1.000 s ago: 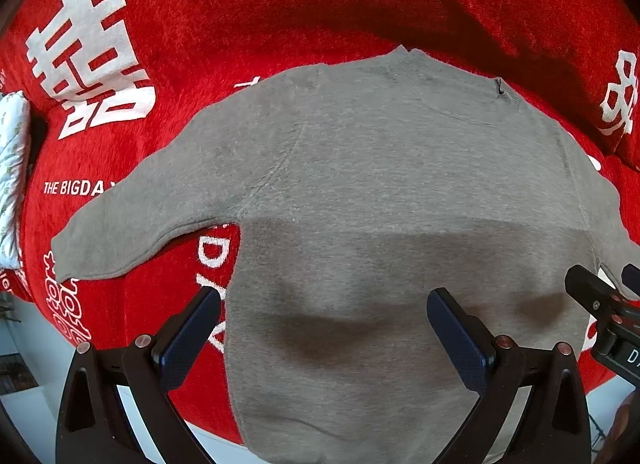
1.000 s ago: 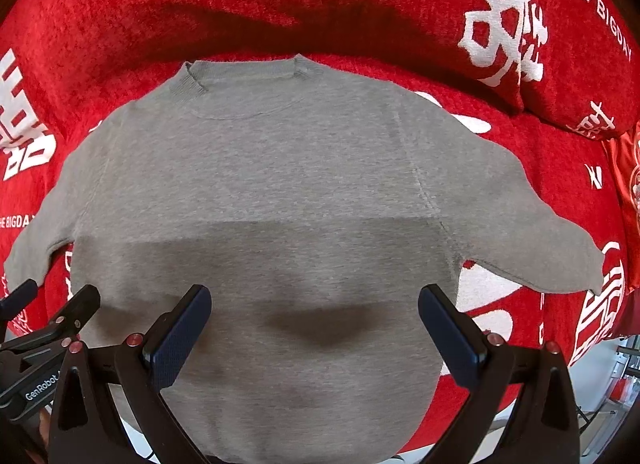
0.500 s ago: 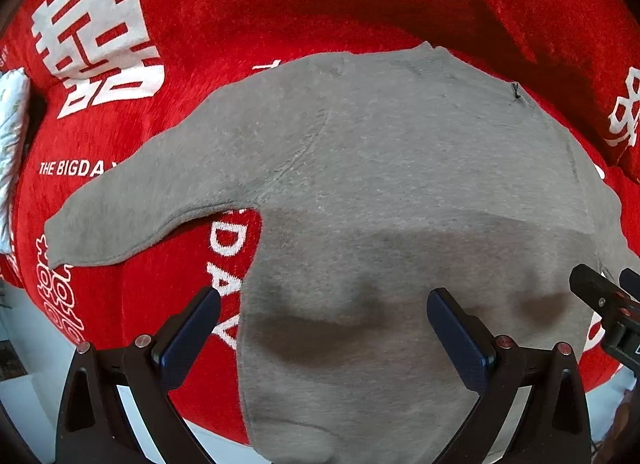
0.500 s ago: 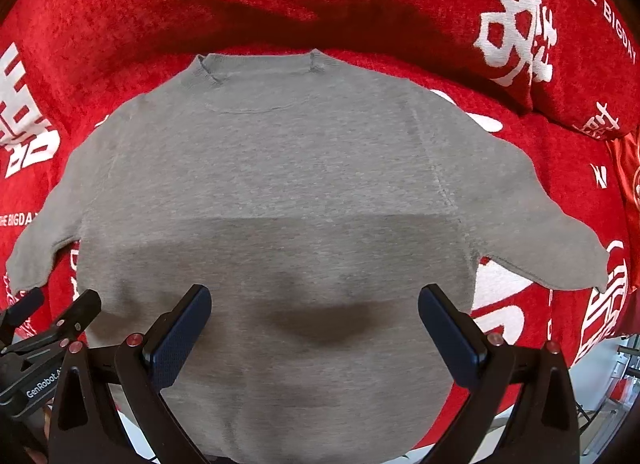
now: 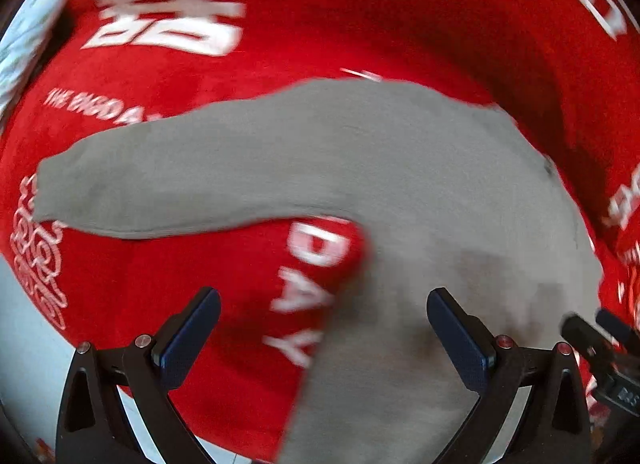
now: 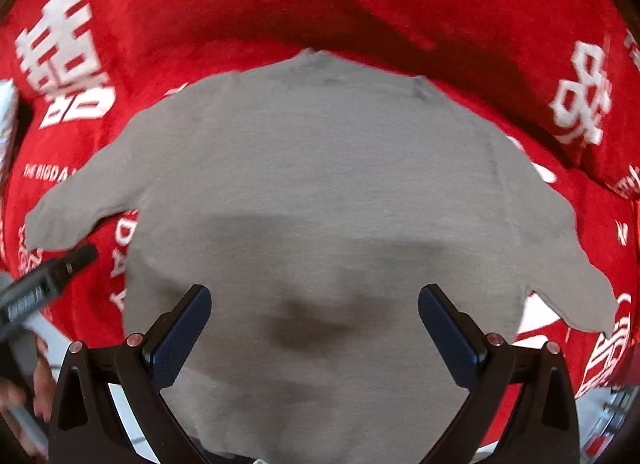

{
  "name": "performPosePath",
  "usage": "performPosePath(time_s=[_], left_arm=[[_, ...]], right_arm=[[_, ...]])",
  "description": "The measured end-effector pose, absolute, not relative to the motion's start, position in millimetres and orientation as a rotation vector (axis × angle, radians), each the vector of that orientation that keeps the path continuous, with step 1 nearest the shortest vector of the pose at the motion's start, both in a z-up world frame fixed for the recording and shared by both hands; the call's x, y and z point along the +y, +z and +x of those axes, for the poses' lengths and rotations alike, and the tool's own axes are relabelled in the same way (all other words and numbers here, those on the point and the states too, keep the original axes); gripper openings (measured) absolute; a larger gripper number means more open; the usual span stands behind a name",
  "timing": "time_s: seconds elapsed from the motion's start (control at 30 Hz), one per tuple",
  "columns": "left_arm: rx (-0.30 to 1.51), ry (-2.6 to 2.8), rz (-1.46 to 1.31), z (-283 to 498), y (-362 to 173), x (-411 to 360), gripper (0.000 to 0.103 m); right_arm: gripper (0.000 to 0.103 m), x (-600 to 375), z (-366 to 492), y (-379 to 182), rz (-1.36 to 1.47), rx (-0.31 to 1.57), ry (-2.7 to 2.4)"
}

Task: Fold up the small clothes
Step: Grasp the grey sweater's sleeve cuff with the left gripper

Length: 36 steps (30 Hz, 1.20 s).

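The grey sweater (image 6: 320, 192) lies flat, sleeves spread, on the red printed blanket (image 6: 360, 4), unfolded. Left gripper (image 5: 324, 328) and right gripper (image 6: 314, 324) hover over it, jaws wide apart and empty. Judging by the left gripper's place near the left sleeve (image 5: 168, 180), folding starts there: pinch the cuff and carry it across.

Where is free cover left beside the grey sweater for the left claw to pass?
Bare red cover lies below the left sleeve, beside the sweater body. Another bare strip lies beyond the collar. The middle is covered by the sweater.

left gripper (image 5: 322, 330) shifted left toward sweater (image 5: 400, 184) sleeve, view blurred
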<state>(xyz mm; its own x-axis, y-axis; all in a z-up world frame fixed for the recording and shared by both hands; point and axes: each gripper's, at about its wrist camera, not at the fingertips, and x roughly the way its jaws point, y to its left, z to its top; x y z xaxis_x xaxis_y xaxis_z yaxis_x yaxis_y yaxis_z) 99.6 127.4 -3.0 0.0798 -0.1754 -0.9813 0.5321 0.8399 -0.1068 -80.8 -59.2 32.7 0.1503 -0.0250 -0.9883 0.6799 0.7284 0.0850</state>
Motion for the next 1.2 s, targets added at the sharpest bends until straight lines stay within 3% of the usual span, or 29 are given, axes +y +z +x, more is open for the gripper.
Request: performPosePath(time_s=[0.27, 0.47, 0.73, 0.8, 0.83, 0.87, 0.93, 1.2], left_arm=[[1.430, -0.444, -0.072, 179.3, -52.1, 234.8, 0.103], [1.503, -0.493, -0.360, 208.0, -102.3, 258.6, 0.103], [1.367, -0.531, -0.489, 225.8, -88.8, 258.6, 0.103], [1.342, -0.490, -0.473, 231.8, -86.6, 263.1, 0.092], [1.347, -0.468, -0.464, 234.2, -87.6, 265.0, 0.073], [1.353, -0.454, -0.453, 236.2, -89.3, 266.1, 0.043], [1.380, -0.460, -0.438, 239.2, -94.4, 269.8, 0.006], [1.198, -0.542, -0.271, 231.3, -44.0, 253.3, 0.006]], right_arm=[[0.103, -16.7, -53.8, 16.3, 0.592, 1.398, -0.436], [0.103, 8.0, -32.8, -2.5, 0.569, 1.448, -0.397], [0.103, 24.4, -12.3, -9.5, 0.550, 1.465, -0.362], [0.103, 29.0, -8.2, -10.9, 0.548, 1.464, -0.346], [0.103, 31.3, -6.4, -12.0, 0.546, 1.464, -0.341], [0.103, 33.0, -5.6, -12.9, 0.546, 1.465, -0.337], [0.103, 35.3, -4.7, -14.6, 0.548, 1.474, -0.332], [0.103, 35.9, -6.8, -15.0, 0.589, 1.461, -0.351]])
